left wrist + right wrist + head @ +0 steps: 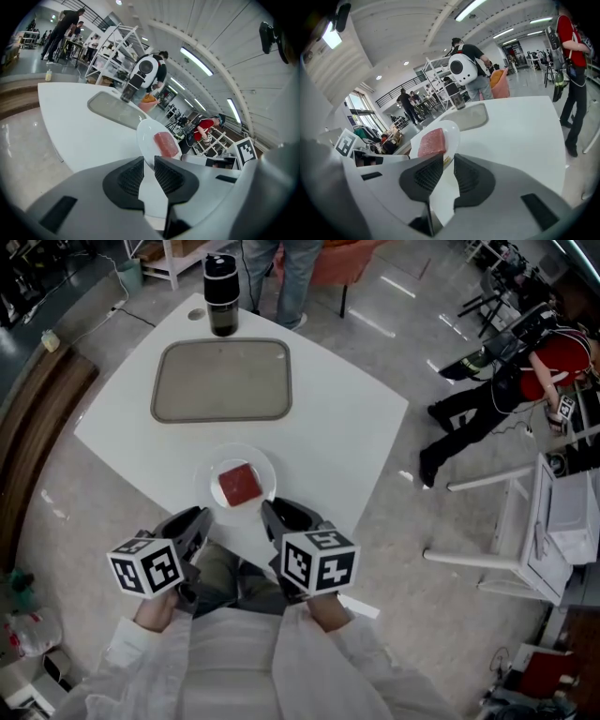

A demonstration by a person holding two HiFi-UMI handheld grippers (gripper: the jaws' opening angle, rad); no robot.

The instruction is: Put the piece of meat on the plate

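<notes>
A red slab of meat (238, 484) lies flat on a small white plate (208, 474) near the front edge of the white table (347, 418). My left gripper (202, 515) sits just off the plate's near left, and my right gripper (267, 510) just off its near right. Both have their jaws drawn together with only a thin slit between them and nothing held. In the left gripper view the meat (165, 144) and plate (145, 136) lie just beyond the left gripper (149, 161). The right gripper view shows the meat (432, 142) on the plate (452, 131) past the right gripper (448, 159).
A grey tray (222, 381) lies behind the plate, with a black tumbler (221, 294) at the table's far edge. One person stands beyond the table (286, 273), another in red bends at the right (506, 381). A white frame (511, 521) stands right.
</notes>
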